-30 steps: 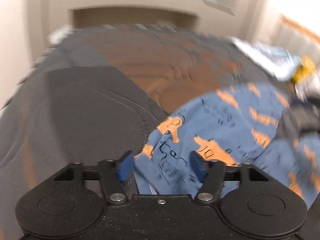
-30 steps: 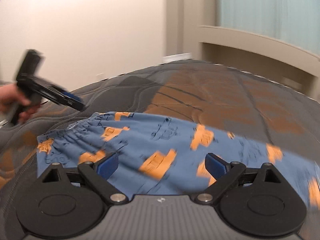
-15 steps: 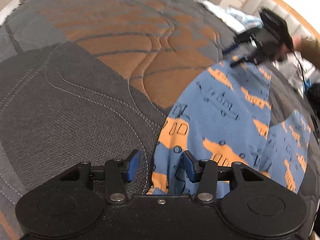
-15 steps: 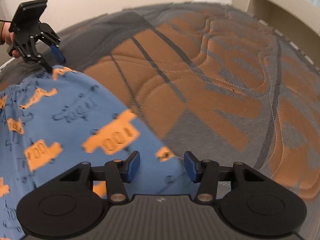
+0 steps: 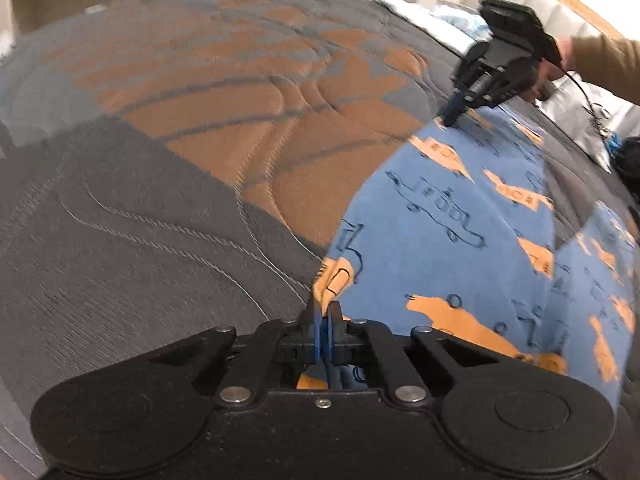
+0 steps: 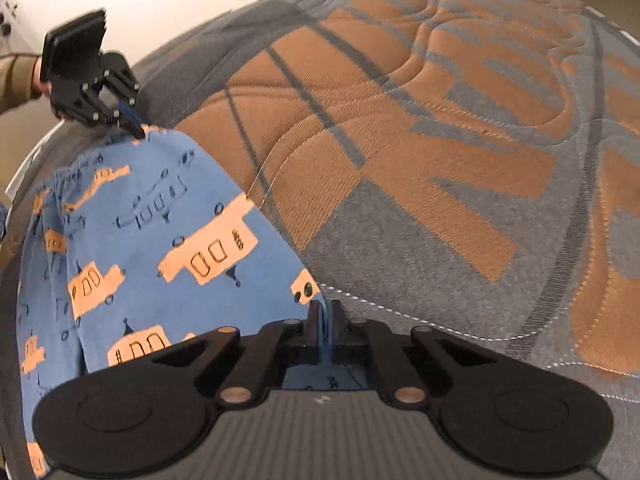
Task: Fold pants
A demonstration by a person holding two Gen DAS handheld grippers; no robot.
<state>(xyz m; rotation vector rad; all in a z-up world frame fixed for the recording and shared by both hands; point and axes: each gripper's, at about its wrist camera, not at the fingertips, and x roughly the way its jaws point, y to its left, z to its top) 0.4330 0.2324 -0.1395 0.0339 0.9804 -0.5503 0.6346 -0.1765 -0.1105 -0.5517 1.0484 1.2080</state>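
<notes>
Left wrist view, nearest first: left hand-held gripper pinched tight on an edge of the pants, cloth bunched between the blue pads at 6 o'clock. Right wrist view likewise: right hand-held gripper clamped narrow on a pants edge, blue fabric caught between the pads at 6 o'clock.

Pants blue with orange vehicle print, lying on the quilted grey-and-orange bed. In left view spread from 6 o'clock up toward 1 o'clock; in right view filling the 7 to 10 o'clock side. Gathered elastic waistband visible in right view around 9–10 o'clock, close to the left tool. Probably left grip at waist end, right grip further along toward the leg end; exact hem not visible.

Long axis: running gripper to gripper, along the outer edge of the garment bordering bare bed. In left view, second layer or other leg lying at 3–4 o'clock, with a dark gap between the two panels.

Progress, judged: early. Both grips secured on one long edge, garment mostly flat, no finished fold visible. Remaining: carrying the held edge over onto the other leg, then folding lengthwise down to a compact stack.

Far: other cloth items near the headboard, 1 o'clock in left view, blurred.
</notes>
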